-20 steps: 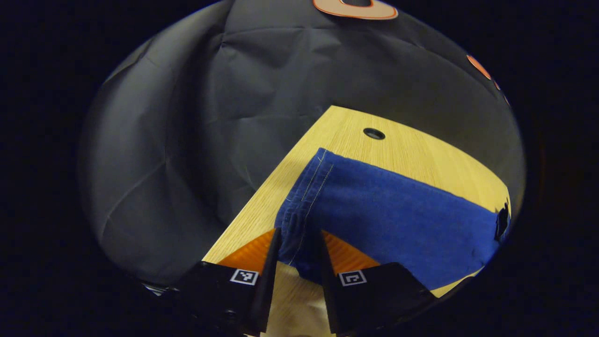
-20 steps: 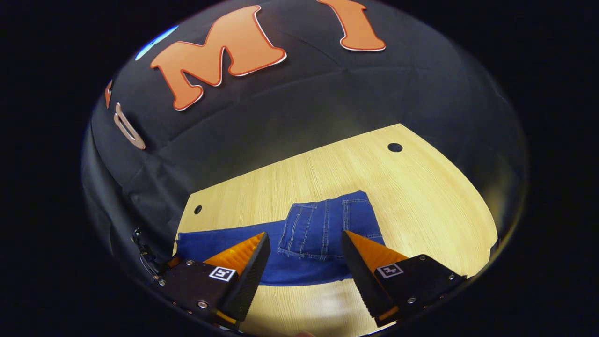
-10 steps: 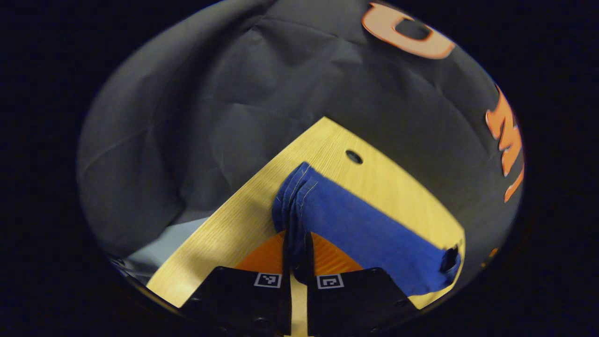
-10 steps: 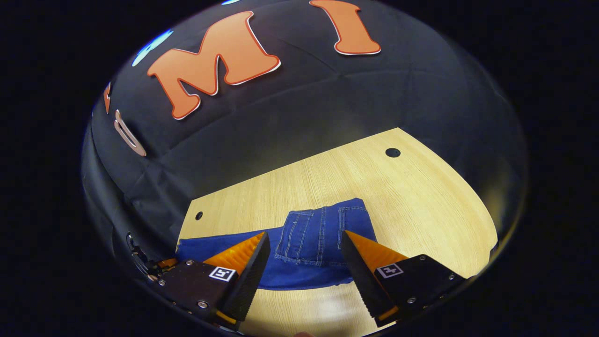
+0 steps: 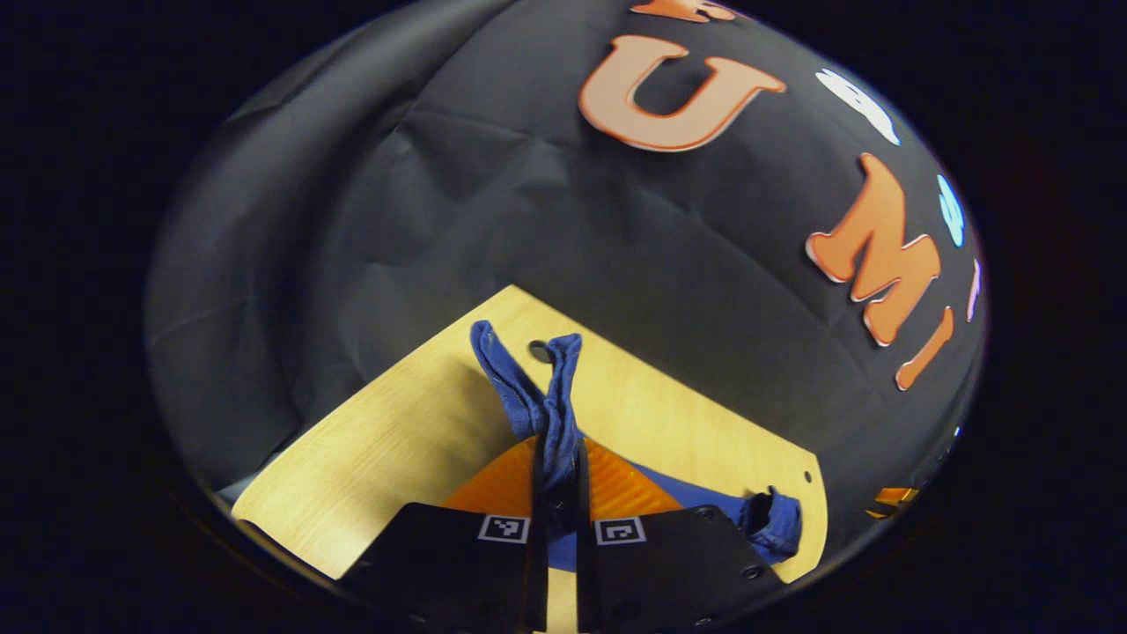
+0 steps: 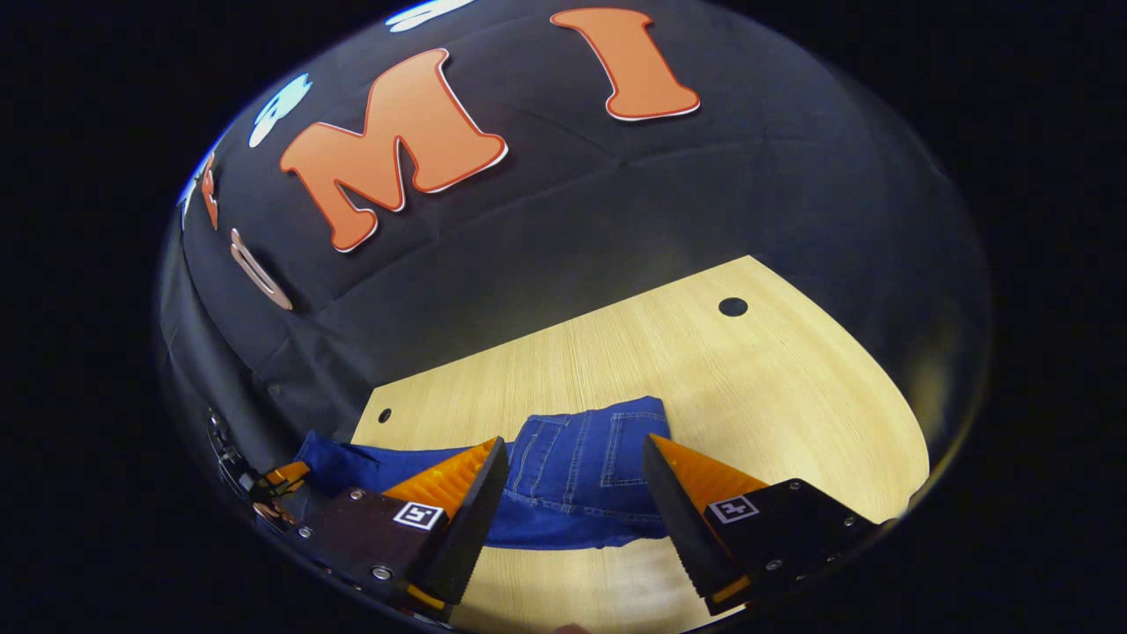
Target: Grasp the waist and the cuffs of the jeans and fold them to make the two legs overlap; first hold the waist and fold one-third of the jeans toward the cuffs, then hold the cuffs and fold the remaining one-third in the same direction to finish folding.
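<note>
Right gripper view shows the wooden table (image 6: 792,370) with the blue jeans (image 6: 581,475) lying on it, waist folded over; no readable label is visible. Right gripper (image 6: 574,462) hangs above them, fingers spread apart. Left gripper (image 5: 557,458) pinches the bunched cuffs (image 5: 539,387), raised off the table.

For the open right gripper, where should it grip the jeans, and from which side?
Probably the near cuff hem, beside where the left gripper is already shut on the raised cuffs. The right gripper hovers open over the folded waist of the jeans; coming along the table suits the flat cloth.
</note>
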Demonstrator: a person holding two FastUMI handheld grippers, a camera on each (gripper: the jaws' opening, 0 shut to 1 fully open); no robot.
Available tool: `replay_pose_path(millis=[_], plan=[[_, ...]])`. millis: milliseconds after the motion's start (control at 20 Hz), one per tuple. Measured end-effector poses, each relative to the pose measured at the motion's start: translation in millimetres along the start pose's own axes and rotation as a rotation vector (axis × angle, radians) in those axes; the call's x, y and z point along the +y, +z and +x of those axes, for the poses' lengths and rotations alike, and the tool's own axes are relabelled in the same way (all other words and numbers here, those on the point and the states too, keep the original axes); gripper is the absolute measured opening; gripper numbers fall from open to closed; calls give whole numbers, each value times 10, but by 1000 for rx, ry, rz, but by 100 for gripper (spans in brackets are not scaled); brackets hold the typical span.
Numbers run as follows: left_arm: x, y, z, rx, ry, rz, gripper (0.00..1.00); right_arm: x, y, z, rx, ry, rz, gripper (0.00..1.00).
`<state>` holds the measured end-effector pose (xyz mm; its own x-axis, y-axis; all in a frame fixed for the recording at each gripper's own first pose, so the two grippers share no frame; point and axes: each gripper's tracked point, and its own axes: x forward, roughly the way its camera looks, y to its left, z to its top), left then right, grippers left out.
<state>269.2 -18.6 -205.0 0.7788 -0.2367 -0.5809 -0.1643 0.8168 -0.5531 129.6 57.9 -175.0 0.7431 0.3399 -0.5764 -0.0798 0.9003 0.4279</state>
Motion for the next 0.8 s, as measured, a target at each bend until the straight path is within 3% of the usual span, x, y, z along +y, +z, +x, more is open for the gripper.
replay_pose_path(millis=[450, 800], plan=[[-1581, -29, -299, -17, -155, 120, 13, -280, -60, -197, -8, 46, -33, 94], [-2730, -329, -293, 49, -285, 195, 13, -300, -256, -254, 22, 75, -91, 94]])
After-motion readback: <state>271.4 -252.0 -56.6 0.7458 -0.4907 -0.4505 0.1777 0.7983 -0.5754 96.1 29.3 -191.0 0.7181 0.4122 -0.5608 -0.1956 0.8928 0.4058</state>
